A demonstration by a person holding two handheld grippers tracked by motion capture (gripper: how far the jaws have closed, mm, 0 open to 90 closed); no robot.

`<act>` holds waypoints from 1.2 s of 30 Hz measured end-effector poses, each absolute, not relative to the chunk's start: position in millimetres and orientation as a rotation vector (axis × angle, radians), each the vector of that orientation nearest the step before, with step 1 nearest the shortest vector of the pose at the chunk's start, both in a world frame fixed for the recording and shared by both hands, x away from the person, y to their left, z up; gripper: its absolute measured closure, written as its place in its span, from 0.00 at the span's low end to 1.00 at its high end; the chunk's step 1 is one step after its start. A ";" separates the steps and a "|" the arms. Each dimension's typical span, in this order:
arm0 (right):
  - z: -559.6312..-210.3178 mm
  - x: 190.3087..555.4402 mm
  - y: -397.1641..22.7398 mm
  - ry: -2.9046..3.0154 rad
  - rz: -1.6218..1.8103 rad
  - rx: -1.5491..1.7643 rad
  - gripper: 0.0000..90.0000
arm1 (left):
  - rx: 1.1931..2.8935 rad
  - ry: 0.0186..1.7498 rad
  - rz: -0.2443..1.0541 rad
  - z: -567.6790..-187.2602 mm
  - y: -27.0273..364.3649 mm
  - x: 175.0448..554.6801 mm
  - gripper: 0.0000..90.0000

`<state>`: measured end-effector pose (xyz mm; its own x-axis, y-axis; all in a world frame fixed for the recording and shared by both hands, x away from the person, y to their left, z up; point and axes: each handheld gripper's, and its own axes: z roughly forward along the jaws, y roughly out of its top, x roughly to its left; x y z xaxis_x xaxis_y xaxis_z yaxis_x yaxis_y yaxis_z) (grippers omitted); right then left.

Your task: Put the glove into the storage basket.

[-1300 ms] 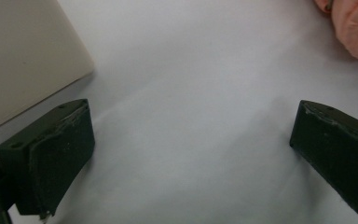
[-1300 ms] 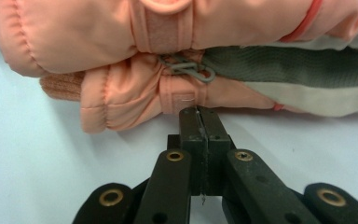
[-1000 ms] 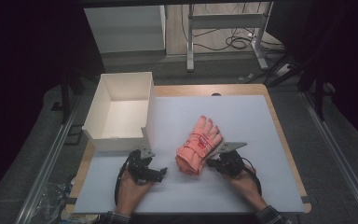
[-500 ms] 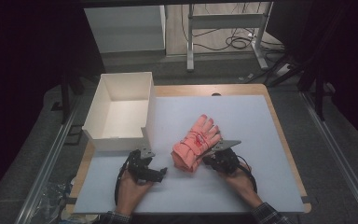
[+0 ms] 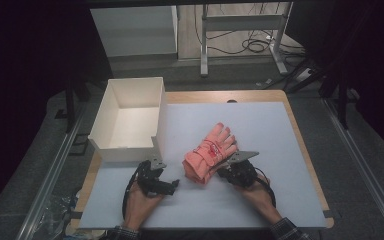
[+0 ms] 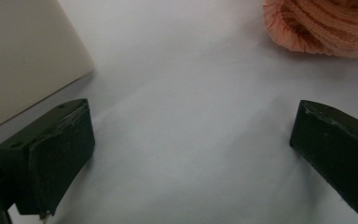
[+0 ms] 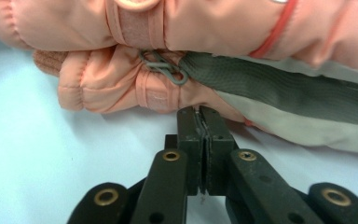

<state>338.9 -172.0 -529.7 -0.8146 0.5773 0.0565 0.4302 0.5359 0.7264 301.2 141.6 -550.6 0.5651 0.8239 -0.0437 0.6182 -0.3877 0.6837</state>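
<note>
White mat point(image 5: 260, 125) covers my table; an open white box point(image 5: 130, 117) sits at ten o'clock. My right gripper point(image 7: 203, 122) pinches the stacked pink gloves' point(image 5: 210, 152) edge; my left gripper point(image 6: 191, 140) gapes.

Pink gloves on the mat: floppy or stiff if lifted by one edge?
Probably floppy: the gloves are padded fabric with knit cuffs, so they would likely sag. Likely light for their bulk. The two look clipped together, so both should lift together; unlikely to roll.

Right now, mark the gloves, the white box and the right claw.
gloves point(image 5: 211, 152), high view, on the back of the top pink glove.
white box point(image 5: 130, 148), high view, on its near outer wall.
right claw point(image 7: 203, 122), right gripper view, at the shut tips beside the lower glove.
</note>
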 end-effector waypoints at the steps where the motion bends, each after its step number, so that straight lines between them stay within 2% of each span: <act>1: -528.6 337.5 -177.2 2.564 1.141 0.861 0.93 | 2.135 1.144 0.401 -550.2 141.8 300.7 0.01; 4: -527.5 336.8 -188.6 2.533 1.127 0.880 0.90 | 2.146 1.113 0.375 -547.7 142.2 300.2 0.04; 11: -525.7 337.6 -216.9 2.464 1.102 0.949 0.81 | 2.131 1.081 0.316 -534.8 138.7 297.9 0.03; 13: -524.6 338.2 -229.2 2.431 1.081 0.976 0.73 | 2.131 1.066 0.302 -529.6 137.7 296.4 0.02; 15: -524.4 338.4 -232.7 2.420 1.068 0.980 0.71 | 2.128 1.059 0.290 -524.7 136.7 295.3 0.02; 16: -523.7 339.5 -239.6 2.400 1.053 0.994 0.65 | 2.126 1.058 0.285 -522.2 136.3 295.0 0.00; 18: -523.4 340.2 -242.8 2.388 1.048 1.002 0.63 | 2.123 1.044 0.273 -517.1 135.3 294.2 0.00; 19: -522.6 341.9 -248.9 2.365 1.028 1.016 0.55 | 2.125 1.038 0.262 -514.3 134.7 294.2 0.00; 21: -522.6 342.8 -251.4 2.355 1.018 1.026 0.52 | 2.127 1.024 0.254 -509.4 132.3 294.2 0.00; 23: -523.2 345.7 -259.5 2.325 0.998 1.055 0.43 | 2.139 1.012 0.248 -504.1 129.2 294.6 0.00; 25: -523.6 346.7 -262.2 2.318 0.992 1.065 0.40 | 2.150 0.995 0.242 -498.5 125.8 294.9 0.00; 26: -524.3 348.7 -267.4 2.307 0.979 1.081 0.34 | 2.152 0.987 0.240 -495.8 124.0 295.2 0.00; 34: -527.9 355.5 -279.6 2.270 0.926 1.112 0.22 | 2.188 0.929 0.238 -472.5 102.4 304.5 0.00; 36: -528.2 356.7 -280.6 2.274 0.932 1.126 0.21 | 2.200 0.919 0.237 -468.5 95.7 308.6 0.00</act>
<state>356.7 -280.6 -528.2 -0.5750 0.8139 -0.0826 0.5217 0.4426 0.7293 308.6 95.7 -468.5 0.7279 0.6780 -0.1027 0.5440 -0.4798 0.6884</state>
